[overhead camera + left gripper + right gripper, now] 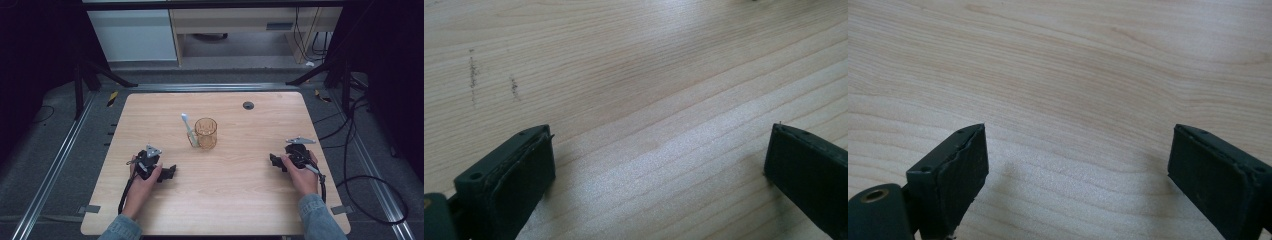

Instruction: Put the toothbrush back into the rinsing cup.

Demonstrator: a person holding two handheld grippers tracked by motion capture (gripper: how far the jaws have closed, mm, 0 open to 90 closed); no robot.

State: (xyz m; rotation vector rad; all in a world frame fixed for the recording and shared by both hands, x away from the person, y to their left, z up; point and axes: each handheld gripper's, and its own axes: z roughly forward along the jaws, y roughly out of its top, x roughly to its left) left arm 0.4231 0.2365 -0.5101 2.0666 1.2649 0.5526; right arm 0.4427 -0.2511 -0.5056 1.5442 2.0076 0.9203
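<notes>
Plainly, amber ribbed cup (pixel 206 133), slim toothbrush (pixel 188 129) leaning outside it, left gripper (pixel 659 160) and right gripper (pixel 1078 160) both spread wide on woodgrain table (pixel 240 200).

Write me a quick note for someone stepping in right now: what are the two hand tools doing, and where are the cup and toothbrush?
Left gripper: open, holding nothing, low over the table at its left front.
Right gripper: open, holding nothing, low at the right front.
Cup: amber, see-through, upright near the table's middle, between the two grippers and farther back.
Toothbrush: just left of the cup, head pointing away; whether they touch is unclear.
Done: nothing visible yet.
Left: probably picking up the toothbrush or cup; neither is touched.
</notes>
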